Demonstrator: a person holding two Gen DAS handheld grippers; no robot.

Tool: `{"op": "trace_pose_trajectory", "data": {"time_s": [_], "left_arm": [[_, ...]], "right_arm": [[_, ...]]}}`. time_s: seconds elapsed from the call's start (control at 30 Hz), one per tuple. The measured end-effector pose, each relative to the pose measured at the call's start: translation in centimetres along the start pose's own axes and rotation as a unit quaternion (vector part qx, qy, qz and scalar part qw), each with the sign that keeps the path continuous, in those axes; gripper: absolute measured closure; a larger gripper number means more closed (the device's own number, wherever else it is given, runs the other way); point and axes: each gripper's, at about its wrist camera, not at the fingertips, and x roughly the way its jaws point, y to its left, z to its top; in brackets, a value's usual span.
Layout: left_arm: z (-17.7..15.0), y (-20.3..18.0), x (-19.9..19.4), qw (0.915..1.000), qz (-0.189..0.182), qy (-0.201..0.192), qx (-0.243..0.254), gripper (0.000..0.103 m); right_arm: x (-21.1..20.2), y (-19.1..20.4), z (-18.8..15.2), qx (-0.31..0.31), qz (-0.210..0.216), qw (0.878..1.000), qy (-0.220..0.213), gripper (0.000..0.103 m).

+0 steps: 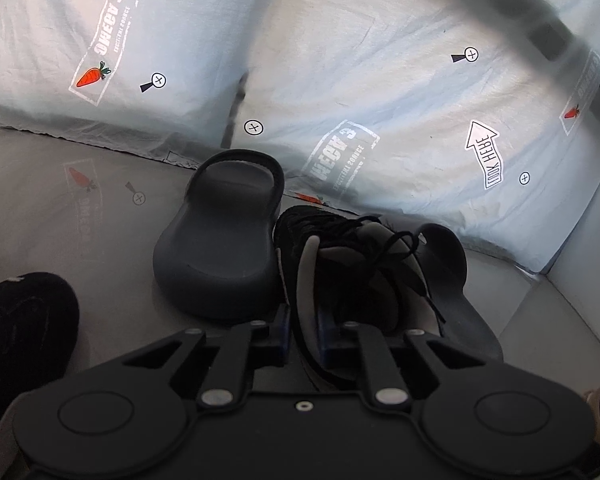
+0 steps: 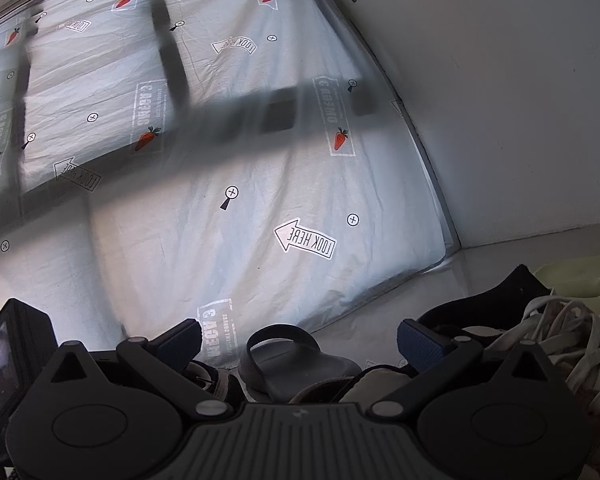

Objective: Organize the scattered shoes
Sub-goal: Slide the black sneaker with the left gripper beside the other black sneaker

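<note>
In the left wrist view a black lace-up sneaker with a grey lining stands on the glossy floor. My left gripper is shut on the near side of its collar. A dark grey slide lies right beside it on the left, and a second dark grey slide lies behind it on the right. In the right wrist view my right gripper is open, nothing between its fingers, held level above a dark grey slide. A white-laced sneaker and a black shoe lie to its right.
A pale sheet printed with carrots and arrows hangs along the back, meeting a white wall on the right. Another black shoe sits at the left. A pale yellow-green shoe lies by the wall. The other gripper's camera is at far left.
</note>
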Motion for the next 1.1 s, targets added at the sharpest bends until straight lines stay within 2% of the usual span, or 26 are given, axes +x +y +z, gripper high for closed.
{"op": "trace_pose_trajectory", "data": {"time_s": [0.1, 0.27, 0.37, 0.5, 0.63, 0.7, 0.8, 0.87, 0.97, 1.1], "left_arm": [[-1.2, 1.0, -1.8, 1.0, -0.002, -0.005, 0.003, 0.089], [-2.3, 3.0, -3.9, 0.9995, -0.018, -0.006, -0.024, 0.089], [-2.3, 2.6, -4.1, 0.9994, -0.028, -0.017, -0.013, 0.088], [-1.7, 0.7, -3.1, 0.9977, -0.062, -0.023, 0.014, 0.082], [-1.7, -1.5, -2.1, 0.9975, -0.013, -0.034, 0.06, 0.081], [-1.5, -0.9, -1.2, 0.9987, -0.017, -0.022, 0.042, 0.073], [-1.2, 0.5, 0.2, 0.9993, -0.036, -0.001, 0.0, 0.069], [-1.3, 1.0, 0.6, 0.9988, -0.046, 0.007, -0.012, 0.071], [-1.4, 0.8, 0.3, 0.9992, -0.04, 0.003, 0.004, 0.079], [-1.5, 2.5, -0.7, 0.9989, -0.032, 0.022, -0.027, 0.089]], "right_arm": [[0.0, 0.2, -0.1, -0.005, 0.001, 1.0, -0.003, 0.0], [-0.3, 0.5, -0.4, -0.017, 0.0, 1.0, -0.018, 0.0], [-0.6, 1.0, -0.6, -0.036, 0.005, 0.999, -0.028, 0.0], [-0.6, 0.9, -0.6, -0.032, 0.004, 0.999, -0.031, 0.0], [-0.6, 0.7, -0.4, -0.027, 0.002, 0.999, -0.031, 0.0], [-0.6, 0.7, -0.4, -0.025, 0.001, 0.999, -0.031, 0.0], [-0.5, 0.6, -0.5, -0.024, 0.001, 0.999, -0.028, 0.0], [-0.5, 0.7, -0.5, -0.027, 0.002, 0.999, -0.027, 0.0], [-0.6, 0.9, -0.6, -0.037, 0.001, 0.999, -0.032, 0.0], [-0.8, 1.0, -0.6, -0.042, 0.0, 0.998, -0.037, 0.0]]}}
